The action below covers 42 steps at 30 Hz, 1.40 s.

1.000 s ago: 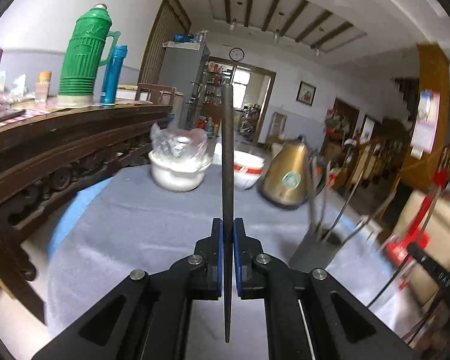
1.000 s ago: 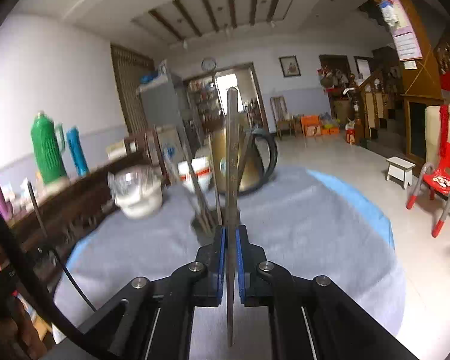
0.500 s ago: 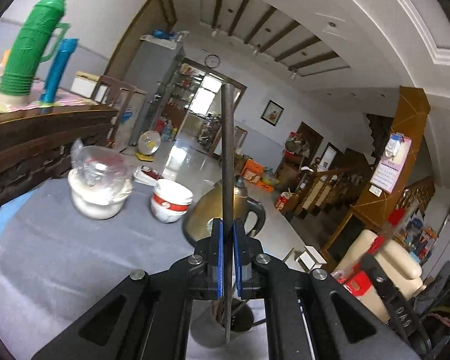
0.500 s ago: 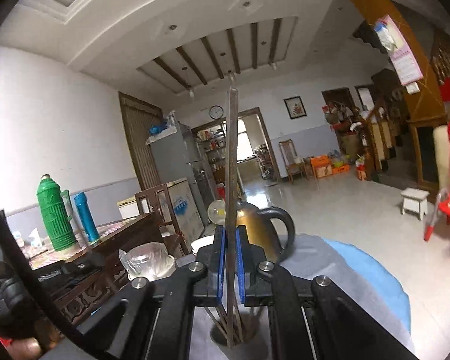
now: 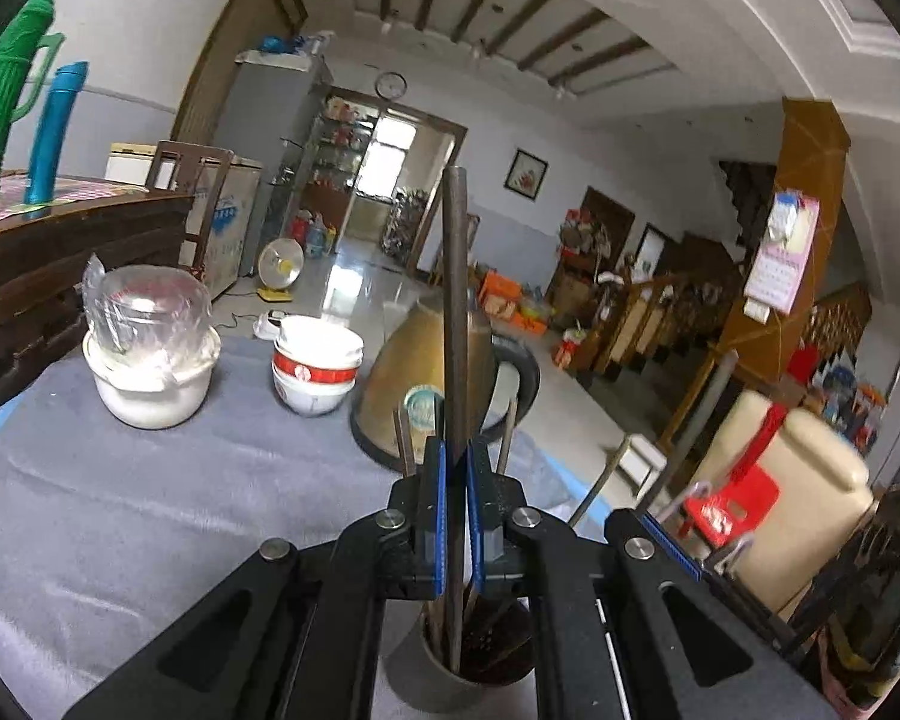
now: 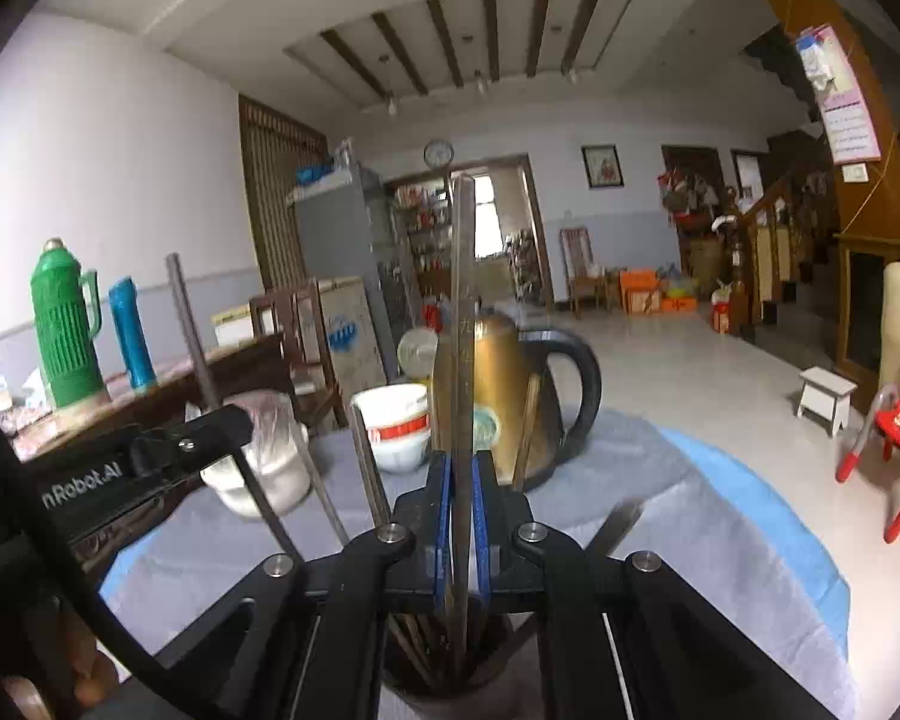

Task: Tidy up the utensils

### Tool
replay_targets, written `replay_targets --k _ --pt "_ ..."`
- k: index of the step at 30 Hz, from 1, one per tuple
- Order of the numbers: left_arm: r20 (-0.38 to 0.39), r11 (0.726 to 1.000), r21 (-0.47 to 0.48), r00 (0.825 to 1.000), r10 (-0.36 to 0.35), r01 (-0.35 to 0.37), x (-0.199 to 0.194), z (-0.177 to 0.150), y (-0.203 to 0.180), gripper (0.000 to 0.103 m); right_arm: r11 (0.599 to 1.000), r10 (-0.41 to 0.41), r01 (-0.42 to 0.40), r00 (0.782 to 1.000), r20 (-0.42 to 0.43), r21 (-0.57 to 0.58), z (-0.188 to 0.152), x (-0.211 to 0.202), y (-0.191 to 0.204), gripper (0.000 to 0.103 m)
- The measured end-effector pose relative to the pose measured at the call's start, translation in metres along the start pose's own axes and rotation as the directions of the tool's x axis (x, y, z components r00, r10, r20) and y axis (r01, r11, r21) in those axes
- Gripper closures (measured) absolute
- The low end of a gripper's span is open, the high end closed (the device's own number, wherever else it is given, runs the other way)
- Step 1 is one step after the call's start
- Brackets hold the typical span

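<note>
1. Left gripper (image 5: 456,516) clamps a dark chopstick (image 5: 453,300) upright, lower end inside the holder (image 5: 450,675) directly below.
2. Right gripper (image 6: 461,525) clamps a brown chopstick (image 6: 463,324) likewise over the same holder (image 6: 450,690).
3. Kettle (image 5: 417,387) stands beyond.

So the right gripper (image 6: 457,516) is clamped on a flat metal utensil handle (image 6: 463,312) standing straight up, its lower end down inside the utensil cup (image 6: 450,684) with a few chopsticks (image 6: 366,468). Behind on the grey tablecloth (image 6: 660,516): gold kettle (image 6: 510,396), red-and-white bowl (image 6: 393,426). Left gripper (image 6: 150,456) pokes in holding a dark stick (image 6: 189,324).
</note>
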<state>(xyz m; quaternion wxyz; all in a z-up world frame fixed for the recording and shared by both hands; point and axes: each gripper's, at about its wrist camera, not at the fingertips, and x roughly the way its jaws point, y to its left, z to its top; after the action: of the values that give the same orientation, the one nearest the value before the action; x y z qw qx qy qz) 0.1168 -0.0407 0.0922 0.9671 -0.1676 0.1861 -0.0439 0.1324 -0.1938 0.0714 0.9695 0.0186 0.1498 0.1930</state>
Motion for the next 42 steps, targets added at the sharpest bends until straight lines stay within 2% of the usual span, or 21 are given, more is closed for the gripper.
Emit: replay_targets --k 7,10,11,12,13,14,15,16,18,19,21,26,30,34,42 --pt "-0.101 1.000 0.022 0.995 -0.008 0.010 0.013 -0.018 0.006 0.096 0.999 0.011 -0.014 0.995 -0.099 -0.029 -0.019 0.013 0.004 0.095" --pt "-0.110 1.000 0.024 0.994 0.000 0.003 0.007 -0.020 0.008 0.094 0.999 0.019 -0.022 0.991 -0.134 -0.023 -0.022 0.011 0.004 0.094" --pt "-0.110 1.000 0.024 0.994 0.011 -0.009 0.002 -0.019 0.009 0.088 1.000 0.012 -0.016 0.991 -0.136 -0.025 -0.021 0.009 0.004 0.094" --pt "-0.111 1.000 0.020 0.994 0.019 -0.016 -0.002 -0.018 0.010 0.069 1.000 0.004 -0.008 0.990 -0.142 -0.028 -0.021 0.006 0.004 0.092" --pt "-0.104 1.000 0.010 0.994 0.020 -0.019 -0.008 -0.018 0.012 0.055 1.000 -0.003 -0.002 0.988 -0.153 -0.031 -0.020 0.004 0.004 0.090" --pt "-0.088 1.000 0.003 0.996 0.020 -0.020 -0.016 -0.017 0.014 0.054 0.999 -0.005 0.000 0.987 -0.160 -0.034 -0.017 0.001 0.005 0.081" --pt "-0.077 1.000 0.003 0.997 0.027 -0.027 -0.021 -0.016 0.015 0.054 0.999 -0.008 0.003 0.987 -0.159 -0.037 -0.016 -0.003 0.005 0.067" --pt "-0.067 0.999 0.006 0.997 0.035 -0.035 -0.028 -0.015 0.017 0.054 0.999 -0.020 0.014 0.989 -0.146 -0.042 -0.014 -0.009 0.006 0.044" --pt "-0.057 0.999 -0.002 0.997 0.044 -0.044 -0.041 -0.013 0.022 0.054 0.999 -0.038 0.034 0.995 -0.095 -0.041 -0.010 -0.025 0.007 0.023" --pt "-0.054 0.999 -0.006 0.997 0.049 -0.049 -0.046 -0.012 0.025 0.053 0.998 -0.050 0.047 0.997 -0.056 -0.050 -0.007 -0.037 0.009 0.024" --pt "-0.051 0.998 -0.009 0.996 0.068 -0.069 -0.054 -0.012 0.030 0.052 0.997 -0.054 0.052 0.998 -0.035 -0.058 -0.004 -0.050 0.012 0.024" --pt "-0.085 0.994 0.031 0.991 0.105 -0.103 -0.064 -0.020 0.033 0.037 0.998 -0.055 0.054 0.998 -0.012 -0.026 -0.004 -0.081 0.011 0.023" --pt "-0.151 0.988 0.089 0.979 0.135 -0.122 -0.058 -0.032 0.028 0.032 0.999 -0.040 0.040 0.994 -0.098 0.002 -0.018 -0.085 0.006 0.022" --pt "-0.182 0.977 0.163 0.969 0.166 -0.137 -0.057 -0.041 0.018 0.026 0.998 -0.057 0.058 0.978 -0.200 0.001 -0.039 -0.081 -0.004 0.022" --pt "-0.208 0.966 0.218 0.961 0.184 -0.137 -0.063 -0.045 -0.001 0.019 0.998 -0.067 0.065 0.968 -0.240 -0.014 -0.041 -0.090 -0.015 0.021"
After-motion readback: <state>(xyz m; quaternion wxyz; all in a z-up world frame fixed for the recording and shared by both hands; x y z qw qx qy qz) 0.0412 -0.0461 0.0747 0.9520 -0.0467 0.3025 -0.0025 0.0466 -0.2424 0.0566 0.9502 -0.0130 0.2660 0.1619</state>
